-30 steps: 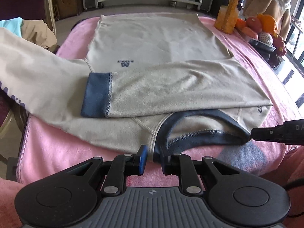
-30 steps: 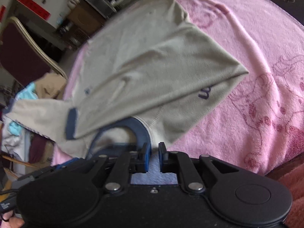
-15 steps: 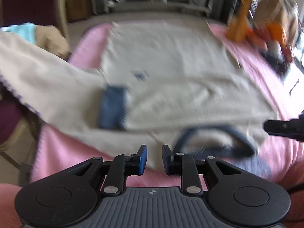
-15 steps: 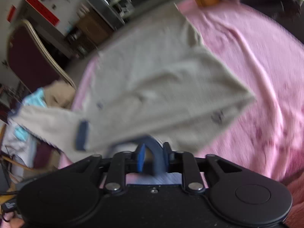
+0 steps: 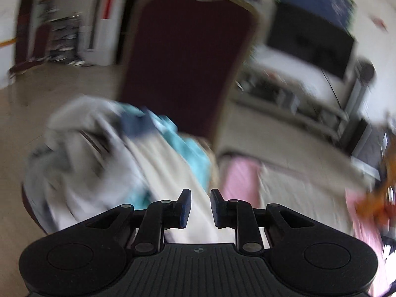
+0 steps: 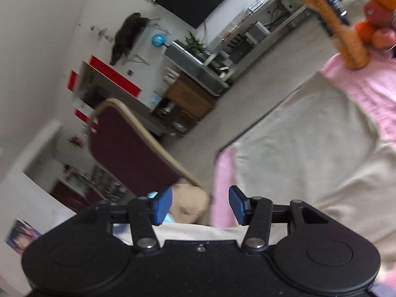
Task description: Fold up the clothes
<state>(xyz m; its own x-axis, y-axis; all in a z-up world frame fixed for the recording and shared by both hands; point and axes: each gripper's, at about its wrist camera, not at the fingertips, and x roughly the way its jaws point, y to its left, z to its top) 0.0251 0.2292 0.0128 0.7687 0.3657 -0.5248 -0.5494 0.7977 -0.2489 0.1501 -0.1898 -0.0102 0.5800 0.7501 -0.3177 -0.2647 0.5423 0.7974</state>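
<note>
The beige shirt (image 6: 309, 148) lies spread on the pink blanket (image 6: 222, 173). Its loose left sleeve (image 5: 173, 173) stretches off the table edge toward a heap of clothes (image 5: 86, 153) on a chair seat; the view is blurred. My left gripper (image 5: 200, 208) is open with a narrow gap and empty, above that sleeve. My right gripper (image 6: 200, 204) is wide open and empty, over the table's left edge with beige cloth just below it.
A maroon chair (image 5: 188, 61) with a tan frame stands left of the table, also in the right wrist view (image 6: 128, 148). Turquoise cloth (image 5: 188, 153) lies in the heap. An orange bottle (image 6: 334, 22) and fruit (image 6: 378, 24) stand at the far right.
Both grippers have swung up and left, away from the collar toward the chair and the loose sleeve. The right gripper has opened wide. The left gripper's gap is slightly wider.
</note>
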